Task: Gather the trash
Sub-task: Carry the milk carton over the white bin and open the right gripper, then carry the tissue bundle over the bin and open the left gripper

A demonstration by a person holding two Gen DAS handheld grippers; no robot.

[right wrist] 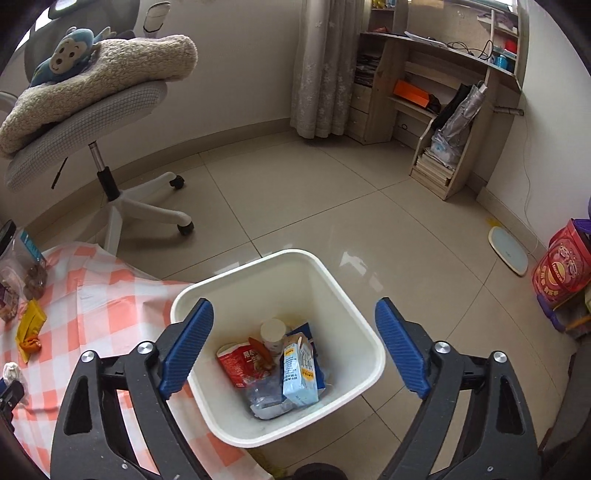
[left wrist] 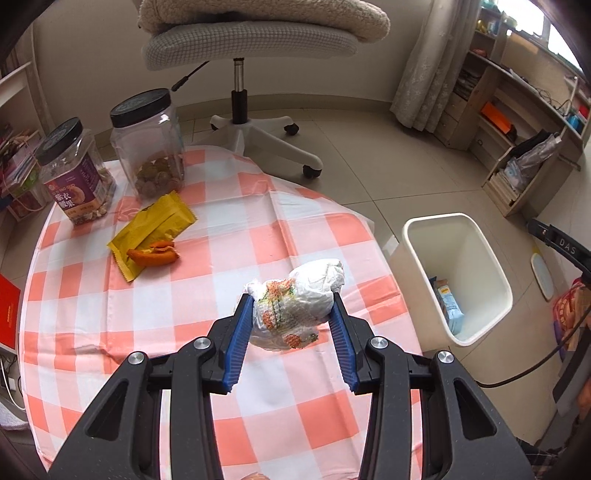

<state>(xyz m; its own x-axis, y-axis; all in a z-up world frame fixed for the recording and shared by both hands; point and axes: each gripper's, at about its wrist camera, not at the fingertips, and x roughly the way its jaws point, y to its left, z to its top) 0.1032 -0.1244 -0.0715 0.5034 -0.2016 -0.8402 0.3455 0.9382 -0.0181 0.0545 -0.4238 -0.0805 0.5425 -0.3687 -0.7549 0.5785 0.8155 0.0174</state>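
Blue-padded left gripper [left wrist: 293, 314] pinches a crumpled white tissue wad [left wrist: 295, 306] above the checked tablecloth [left wrist: 258, 424], left of the white bin [left wrist: 458, 229]. Beyond it lie a yellow wrapper [left wrist: 155, 229] and orange peel [left wrist: 153, 255]. Right gripper [right wrist: 294, 343] hangs spread wide and empty over the bin, which holds a blue carton [right wrist: 300, 373] and red packet [right wrist: 236, 363]; their print is unreadable.

Soft daylight is entering from the window [left wrist: 554, 33]; glare is streaking the floor [right wrist: 354, 258] beyond the bin [right wrist: 332, 280]. Fisheye is bending edges, corners vignetting.
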